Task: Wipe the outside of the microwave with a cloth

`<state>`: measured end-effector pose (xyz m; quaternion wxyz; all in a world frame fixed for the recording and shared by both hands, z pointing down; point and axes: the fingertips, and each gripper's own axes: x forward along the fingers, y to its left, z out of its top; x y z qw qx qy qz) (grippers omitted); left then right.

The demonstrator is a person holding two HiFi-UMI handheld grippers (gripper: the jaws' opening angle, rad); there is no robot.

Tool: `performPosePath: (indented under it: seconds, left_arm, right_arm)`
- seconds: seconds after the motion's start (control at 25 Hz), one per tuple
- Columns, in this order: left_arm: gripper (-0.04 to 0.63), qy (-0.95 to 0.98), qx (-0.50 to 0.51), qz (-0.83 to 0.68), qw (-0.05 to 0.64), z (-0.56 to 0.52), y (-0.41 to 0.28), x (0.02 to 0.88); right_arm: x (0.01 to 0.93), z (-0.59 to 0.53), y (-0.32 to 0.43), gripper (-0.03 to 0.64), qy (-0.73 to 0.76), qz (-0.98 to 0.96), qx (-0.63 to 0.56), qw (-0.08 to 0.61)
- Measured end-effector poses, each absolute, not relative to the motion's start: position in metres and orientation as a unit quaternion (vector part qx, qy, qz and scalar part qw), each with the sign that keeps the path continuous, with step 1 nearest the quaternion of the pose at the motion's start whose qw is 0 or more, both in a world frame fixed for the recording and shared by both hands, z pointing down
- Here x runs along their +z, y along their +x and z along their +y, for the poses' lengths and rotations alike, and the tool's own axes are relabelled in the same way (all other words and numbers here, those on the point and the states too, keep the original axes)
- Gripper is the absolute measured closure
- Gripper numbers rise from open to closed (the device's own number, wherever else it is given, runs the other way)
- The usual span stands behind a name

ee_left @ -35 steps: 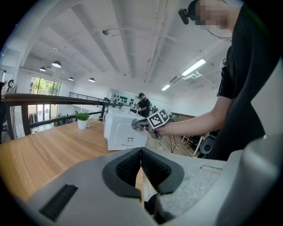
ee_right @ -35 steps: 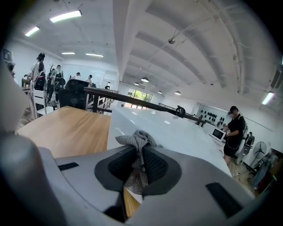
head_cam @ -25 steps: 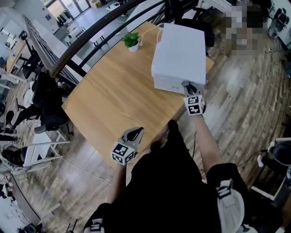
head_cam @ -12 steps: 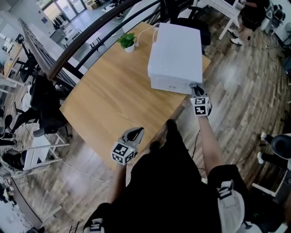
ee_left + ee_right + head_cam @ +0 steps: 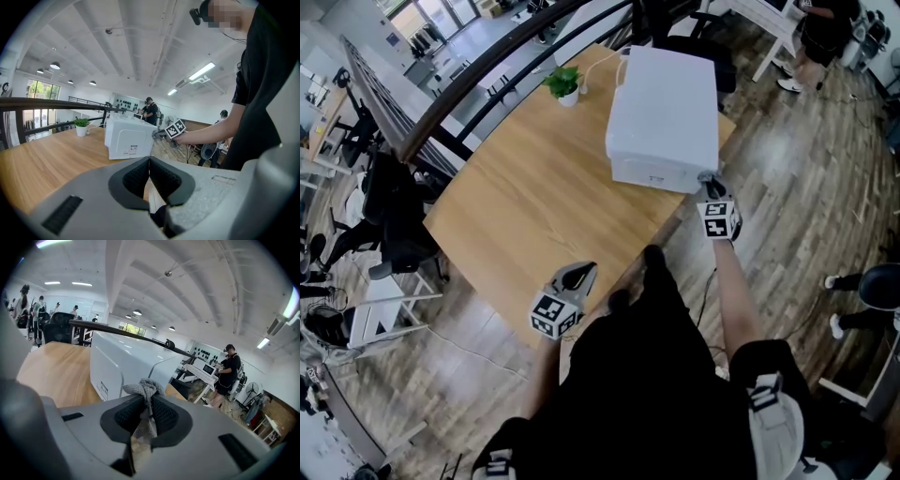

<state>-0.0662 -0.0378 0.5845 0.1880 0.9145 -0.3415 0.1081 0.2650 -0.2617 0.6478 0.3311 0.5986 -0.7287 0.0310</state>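
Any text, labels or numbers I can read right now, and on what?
Nothing here can be read.
Sticker on the microwave: print too small to read.
Marker cubes: square black-and-white patterns only, no words or numbers.

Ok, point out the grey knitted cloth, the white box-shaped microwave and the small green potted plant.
grey knitted cloth (image 5: 144, 388), right gripper view, bunched tip.
white box-shaped microwave (image 5: 666, 98), head view, top panel.
small green potted plant (image 5: 565, 82), head view, leaves.

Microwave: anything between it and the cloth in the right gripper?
Nothing visible. The right gripper is shut on the cloth, which points straight at the near corner of the microwave, with no object between them.
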Motion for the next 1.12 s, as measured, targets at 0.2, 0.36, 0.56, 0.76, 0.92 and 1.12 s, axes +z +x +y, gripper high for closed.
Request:
performPosePath:
  seconds: [0.2,0.36,0.56,0.76,0.92,1.12]
  left_arm:
    - [0.592,0.914,0.111,-0.340,0.191,-0.037,-0.063,0.588]
    - [0.592,0.914,0.113,-0.340,0.193,-0.035,-0.062,0.590]
    - [0.592,0.912,0.111,-0.345,0.192,-0.036,-0.062,0.590]
    - [0.592,0.909,0.110,-0.353,0.194,-0.035,-0.064,0.589]
    - [0.592,0.908,0.108,-0.355,0.196,-0.032,-0.064,0.591]
    - [0.592,0.905,0.108,-0.361,0.198,-0.029,-0.068,0.593]
  right_arm:
    - [0.662,-0.263,0.262,0.571,0.571,-0.736,0.017,0.364]
    - [0.671,-0.264,0.262,0.571,0.561,-0.733,0.010,0.384]
    - [0.684,-0.264,0.260,0.571,0.535,-0.736,-0.012,0.415]
    - [0.683,-0.263,0.257,0.571,0.528,-0.740,-0.015,0.416]
    - [0.681,-0.265,0.247,0.571,0.520,-0.746,-0.026,0.416]
    - [0.683,-0.270,0.227,0.572,0.500,-0.756,-0.039,0.421]
